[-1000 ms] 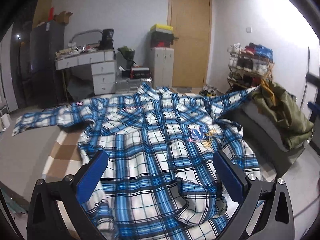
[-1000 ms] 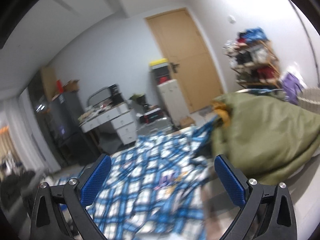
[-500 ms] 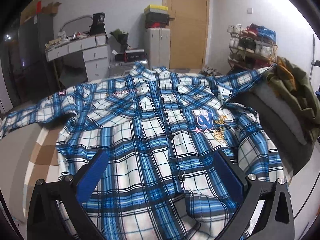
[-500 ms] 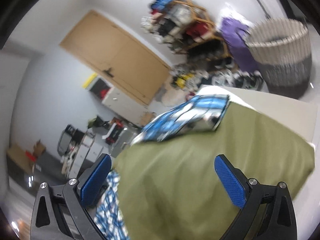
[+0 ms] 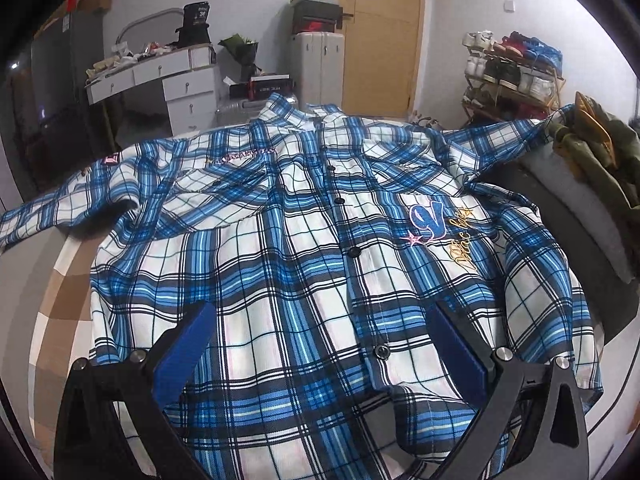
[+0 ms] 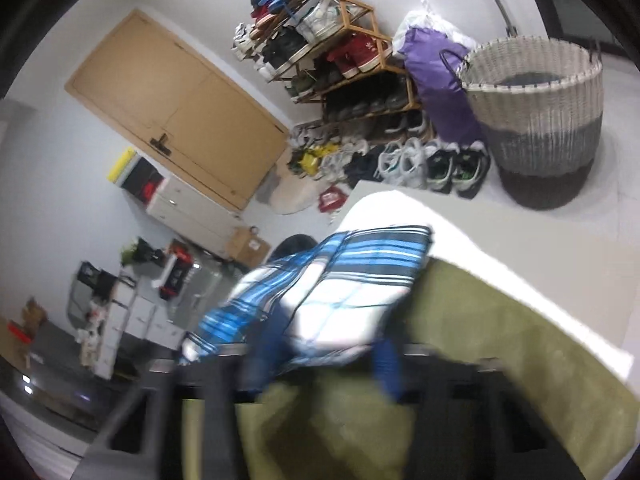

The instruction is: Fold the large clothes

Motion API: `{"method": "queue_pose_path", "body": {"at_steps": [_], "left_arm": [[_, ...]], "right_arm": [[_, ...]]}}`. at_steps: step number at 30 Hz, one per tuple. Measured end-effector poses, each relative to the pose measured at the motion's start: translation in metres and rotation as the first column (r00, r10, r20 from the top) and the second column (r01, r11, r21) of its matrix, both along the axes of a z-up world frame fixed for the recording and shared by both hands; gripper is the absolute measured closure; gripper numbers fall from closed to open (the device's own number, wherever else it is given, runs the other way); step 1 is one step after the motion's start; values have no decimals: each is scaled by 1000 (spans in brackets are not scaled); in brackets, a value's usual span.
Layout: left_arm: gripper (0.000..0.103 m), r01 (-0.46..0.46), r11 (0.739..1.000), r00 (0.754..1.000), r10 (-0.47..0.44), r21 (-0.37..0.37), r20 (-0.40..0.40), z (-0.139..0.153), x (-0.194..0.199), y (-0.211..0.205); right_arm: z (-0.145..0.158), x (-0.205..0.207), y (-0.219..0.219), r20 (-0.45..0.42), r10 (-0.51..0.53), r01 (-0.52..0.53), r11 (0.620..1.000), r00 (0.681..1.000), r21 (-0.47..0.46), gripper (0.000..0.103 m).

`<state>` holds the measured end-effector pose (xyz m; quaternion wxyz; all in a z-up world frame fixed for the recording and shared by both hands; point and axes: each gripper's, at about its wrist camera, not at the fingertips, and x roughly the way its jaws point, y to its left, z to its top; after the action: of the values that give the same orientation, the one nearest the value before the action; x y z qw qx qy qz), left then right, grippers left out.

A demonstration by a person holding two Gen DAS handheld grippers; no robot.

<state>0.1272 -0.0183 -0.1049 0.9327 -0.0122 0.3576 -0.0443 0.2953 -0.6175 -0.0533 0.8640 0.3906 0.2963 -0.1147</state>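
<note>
Closing right claw (image 6: pixel 324 364) around plaid sleeve (image 6: pixel 352 280)

A: Any lettering?
B: Plaid shirt (image 5: pixel 280 264): big blue embroidered "V" (image 5: pixel 427 222) on chest. Gold script just below it, unreadable.
A: Elsewhere?
B: Pink stitched word left of shirt's collar, illegible.

The left wrist camera looked down and forward from close above the near hem of the plaid shirt (image 5: pixel 280 240), toward the far door (image 5: pixel 380 32). The right wrist camera, tilted, sat close over the shirt's sleeve (image 6: pixel 352 280) at the right. Both showed the door and shoe rack (image 6: pixel 332 44).
</note>
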Motion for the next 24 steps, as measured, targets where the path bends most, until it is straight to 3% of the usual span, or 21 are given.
{"method": "queue_pose_path", "body": {"at_steps": [7,14,20,24], "left_arm": [[1,-4,1000,1000,4,-18,9,0,-2,7],[1,-32,999,999,33,-36,24,4,-8,23],[1,-65,996,996,68,-56,56,11,-17,38],[1,-78,994,995,83,-82,60,11,-20,50]], "right_arm": [[29,10,19,-39,-3,-7,966,999,-260,99],[94,22,41,74,7,17,948,997,-318,99],[172,51,133,215,184,-89,918,959,-386,100],[193,76,216,251,325,-208,892,912,-401,100]]}}
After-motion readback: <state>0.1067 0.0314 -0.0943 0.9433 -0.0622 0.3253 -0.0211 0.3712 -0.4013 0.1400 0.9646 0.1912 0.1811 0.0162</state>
